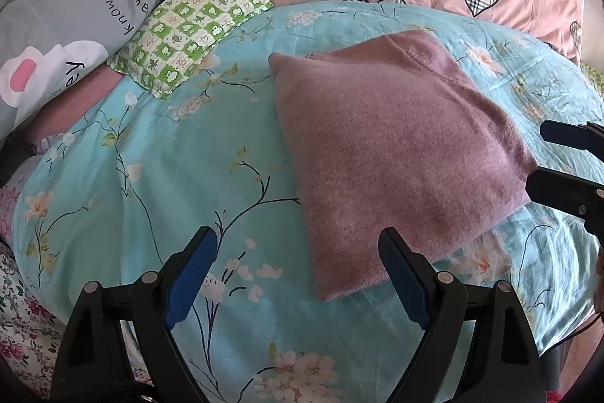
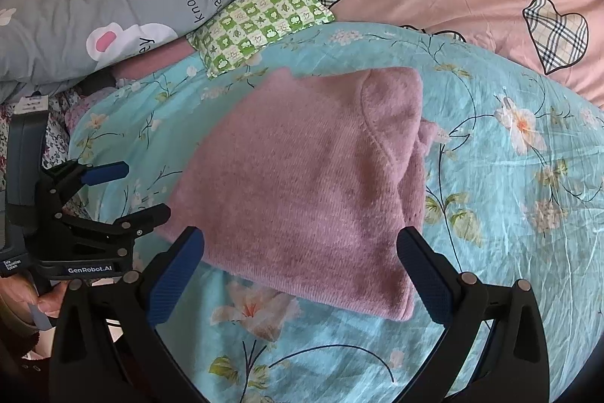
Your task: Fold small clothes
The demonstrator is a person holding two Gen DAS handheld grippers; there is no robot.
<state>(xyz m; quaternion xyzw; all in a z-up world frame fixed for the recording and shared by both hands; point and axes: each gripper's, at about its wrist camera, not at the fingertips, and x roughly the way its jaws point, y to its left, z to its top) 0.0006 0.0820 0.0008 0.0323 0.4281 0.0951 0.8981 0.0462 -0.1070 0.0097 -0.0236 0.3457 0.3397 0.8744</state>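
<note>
The pink sweater (image 2: 302,191) lies folded into a compact rectangle on the blue flowered bedspread (image 2: 528,214), directly ahead of the right gripper (image 2: 300,274), whose fingers are spread wide and hold nothing; the sweater's near edge sits between and just beyond its fingertips. The left gripper (image 1: 298,274) is likewise spread and empty, with the sweater (image 1: 396,153) ahead and to its right, near edge close to its right finger. In the left view the right gripper (image 1: 543,157) shows at the sweater's right edge, close to the cloth; whether it touches cannot be told. Judgement: the fold looks essentially complete, with a loose bit of knit poking out at the far right side under the top layer (image 2: 430,135). The step in hand is probably a final tidy or a release. To do it well, each gripper should stay low, nip only the stray edge rather than the whole stack, and tuck it under without dragging the top layer, since soft knit shifts easily on the smooth bedspread. The green checked pillow (image 1: 188,25) and grey pillow (image 1: 75,14) lie well beyond the left gripper, clear of the work.
</note>
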